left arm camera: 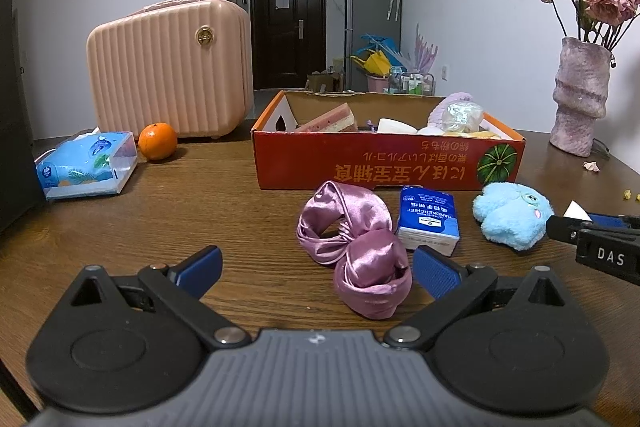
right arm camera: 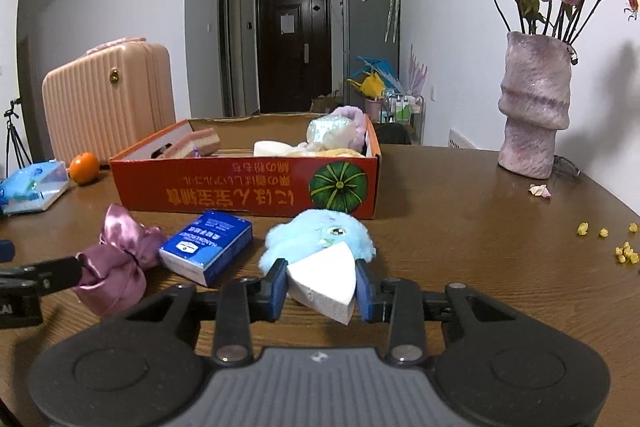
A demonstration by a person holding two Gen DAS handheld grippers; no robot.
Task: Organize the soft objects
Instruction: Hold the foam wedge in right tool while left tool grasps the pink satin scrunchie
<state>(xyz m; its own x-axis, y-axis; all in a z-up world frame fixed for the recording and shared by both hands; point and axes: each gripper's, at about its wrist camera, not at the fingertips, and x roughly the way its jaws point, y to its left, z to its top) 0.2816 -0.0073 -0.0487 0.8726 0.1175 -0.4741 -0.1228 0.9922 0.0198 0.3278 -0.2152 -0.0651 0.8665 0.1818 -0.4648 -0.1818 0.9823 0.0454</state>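
Right gripper [right arm camera: 321, 285]: closed onto a white wedge-shaped sponge [right arm camera: 324, 283], blue pads pressed against both its sides; no earlier view given.
White wedge-shaped sponge: clamped between the right fingers, low over the table, just in front of the blue plush toy [right arm camera: 318, 237].
Left gripper [left arm camera: 316, 269]: spread wide, nothing held; low over the table [left arm camera: 180, 203], right finger [left arm camera: 434, 273] just beside the purple satin scrunchie [left arm camera: 356, 247].
Purple satin scrunchie: lay crumpled on the wood, between the left gripper's fingers but nearer the right one.
Blue tissue pack [left arm camera: 429, 219]: flat on the table, between scrunchie and plush toy, close to both.
Blue plush toy: sat on the table near the front right corner of the red cardboard box [left arm camera: 360, 163].
Red cardboard box: open-topped, behind the three loose items; already contained a pink layered sponge [left arm camera: 330, 121], a white piece, a lavender fuzzy item and a clear crinkly bag.
Orange [left arm camera: 157, 141]: left of the box, beside a blue wipes packet [left arm camera: 86, 163].
Pink suitcase [left arm camera: 168, 71]: upright behind the orange.
Vase of dried roses [left arm camera: 580, 95]: far right on the table.
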